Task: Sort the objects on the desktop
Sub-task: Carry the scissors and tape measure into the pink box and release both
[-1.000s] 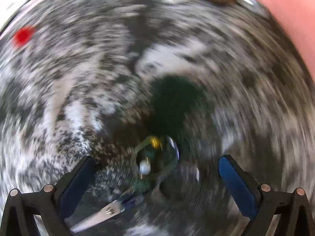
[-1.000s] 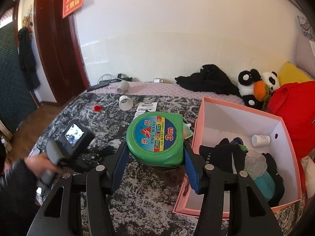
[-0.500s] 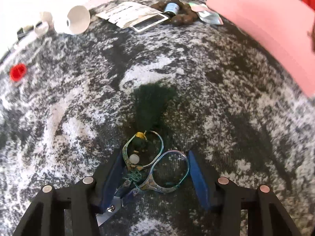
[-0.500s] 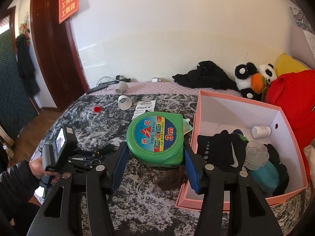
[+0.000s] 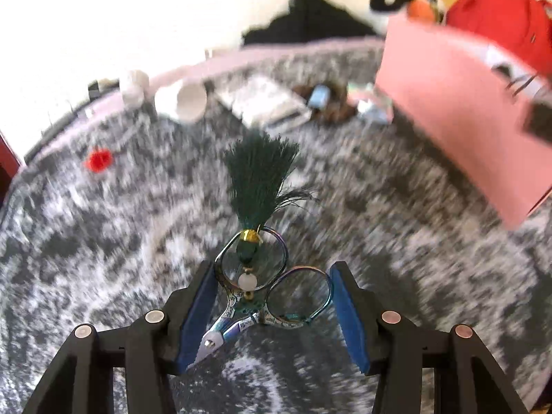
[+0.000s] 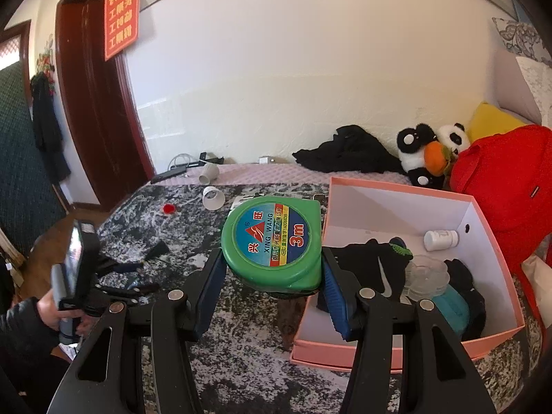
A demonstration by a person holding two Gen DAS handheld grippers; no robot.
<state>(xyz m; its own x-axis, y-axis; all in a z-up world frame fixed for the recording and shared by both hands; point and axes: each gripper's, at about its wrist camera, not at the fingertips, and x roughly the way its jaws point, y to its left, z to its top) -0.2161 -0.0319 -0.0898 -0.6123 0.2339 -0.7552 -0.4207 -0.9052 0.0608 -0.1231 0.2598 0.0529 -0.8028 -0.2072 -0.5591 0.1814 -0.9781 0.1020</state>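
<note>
My left gripper is shut on the ring handles of small iridescent scissors with a dark green tassel, held above the mottled grey cloth. My right gripper is shut on a green 3 m tape measure, held just left of the pink box. The box holds black gloves, a white bottle, a clear dish and a teal item. The left gripper and scissors show in the right wrist view at the left.
White cups, a red cap, a booklet and a brown item with a blue bottle lie at the far side. Plush pandas, black clothes and a red bag sit behind the box.
My left gripper closed on the scissors' handles and lifted them off the cloth, tilting up. My right gripper kept hold of the tape measure and shifted slightly toward the box.
</note>
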